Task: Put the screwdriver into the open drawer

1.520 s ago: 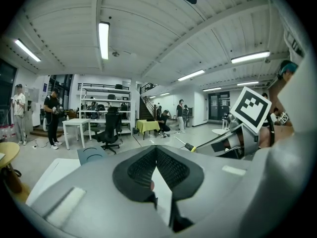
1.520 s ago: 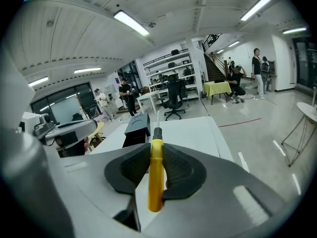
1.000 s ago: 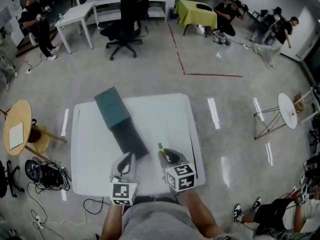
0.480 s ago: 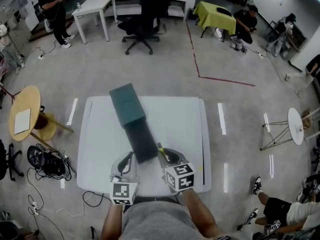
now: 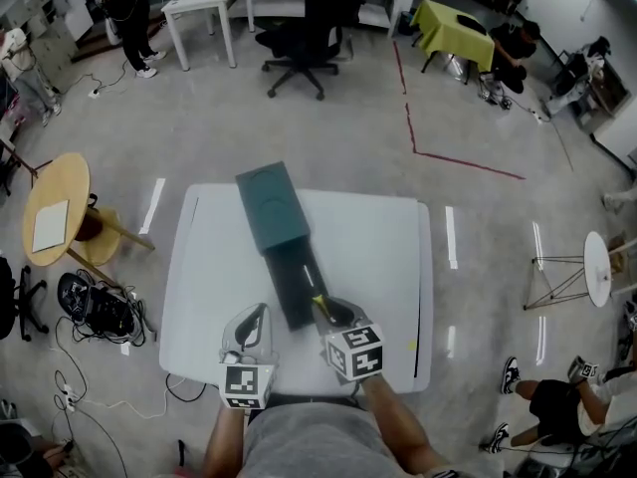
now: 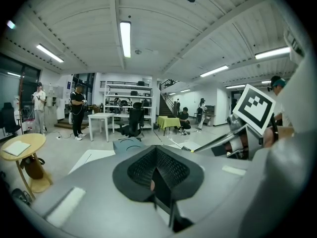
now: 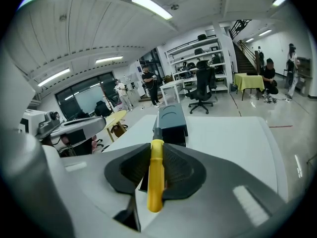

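Closer to the open drawer [image 5: 299, 285] now, right tongs [image 5: 328, 312] clamp the screwdriver [image 7: 155, 175]; left tongs [image 5: 254, 319] clenched, empty. Placing it inside remains.

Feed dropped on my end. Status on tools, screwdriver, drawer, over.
Right tool shut on screwdriver, yellow handle. Left tool shut, empty. Open drawer close ahead of the tip, nothing between.

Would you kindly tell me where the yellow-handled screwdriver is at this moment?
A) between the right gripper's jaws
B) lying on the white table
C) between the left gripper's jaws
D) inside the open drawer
A: the right gripper view shows the right gripper shut on the screwdriver by its yellow handle, while the left gripper has its jaws together on nothing.
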A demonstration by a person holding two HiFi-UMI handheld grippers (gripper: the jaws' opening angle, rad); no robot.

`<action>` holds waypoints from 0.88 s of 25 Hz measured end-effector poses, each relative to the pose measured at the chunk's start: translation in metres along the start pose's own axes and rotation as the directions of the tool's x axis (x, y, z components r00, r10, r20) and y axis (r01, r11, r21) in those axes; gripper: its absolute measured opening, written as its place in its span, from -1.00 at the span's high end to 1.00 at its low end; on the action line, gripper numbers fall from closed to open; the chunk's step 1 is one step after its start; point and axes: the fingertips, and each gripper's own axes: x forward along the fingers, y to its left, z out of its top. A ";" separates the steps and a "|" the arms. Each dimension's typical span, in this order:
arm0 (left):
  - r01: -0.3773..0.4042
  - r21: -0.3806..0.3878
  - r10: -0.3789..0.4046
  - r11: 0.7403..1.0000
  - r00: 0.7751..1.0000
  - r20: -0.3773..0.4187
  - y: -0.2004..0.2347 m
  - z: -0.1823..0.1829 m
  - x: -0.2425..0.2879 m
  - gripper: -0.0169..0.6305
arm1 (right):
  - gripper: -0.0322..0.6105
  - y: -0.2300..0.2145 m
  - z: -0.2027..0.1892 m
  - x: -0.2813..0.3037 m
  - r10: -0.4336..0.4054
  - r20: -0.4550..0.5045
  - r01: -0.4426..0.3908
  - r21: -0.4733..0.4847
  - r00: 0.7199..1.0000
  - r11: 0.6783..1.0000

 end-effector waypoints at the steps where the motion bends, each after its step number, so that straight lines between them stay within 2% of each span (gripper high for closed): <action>1: -0.002 -0.003 0.002 1.000 1.000 -0.005 0.003 -0.003 0.001 0.91 | 0.65 0.001 -0.001 0.005 0.004 -0.009 -0.004 -0.001 1.000 1.000; 22: -0.006 -0.068 -0.003 0.998 0.991 -0.136 0.045 -0.054 0.039 0.91 | 0.65 -0.005 -0.033 0.096 0.042 -0.181 -0.038 0.027 0.982 0.999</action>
